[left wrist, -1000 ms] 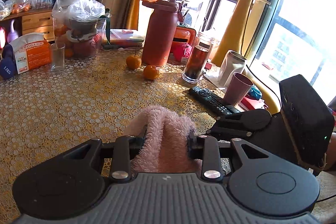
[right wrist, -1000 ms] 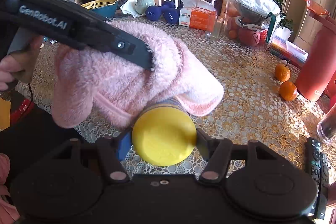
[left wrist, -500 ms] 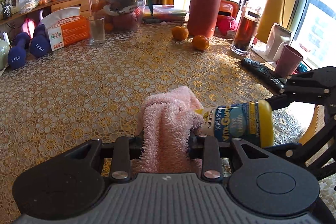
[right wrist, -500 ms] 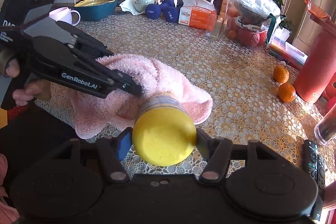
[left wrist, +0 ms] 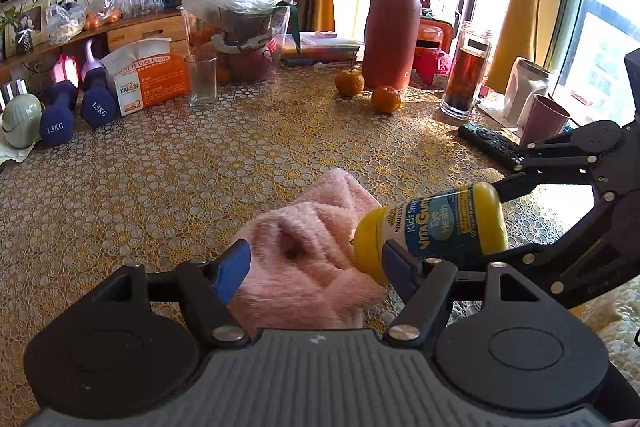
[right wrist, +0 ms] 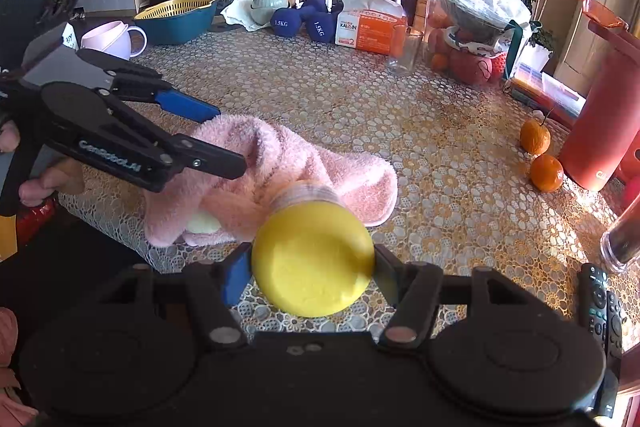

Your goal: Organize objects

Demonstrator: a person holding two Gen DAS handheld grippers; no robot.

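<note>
Two grippers: left (left wrist: 316, 265) opening over towel (left wrist: 308, 247), right (right wrist: 308, 269) gripping bottle (right wrist: 314, 261).

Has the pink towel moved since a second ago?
Yes. The pink towel has dropped from above the table onto it; the left gripper is opening.

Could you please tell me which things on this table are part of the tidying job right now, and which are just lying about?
In the job:
- pink towel, under the opening left gripper
- yellow vitamin bottle, clamped in the right gripper

Lying about:
- two oranges
- remote control
- dumbbells
- tissue box
- empty glass
</note>
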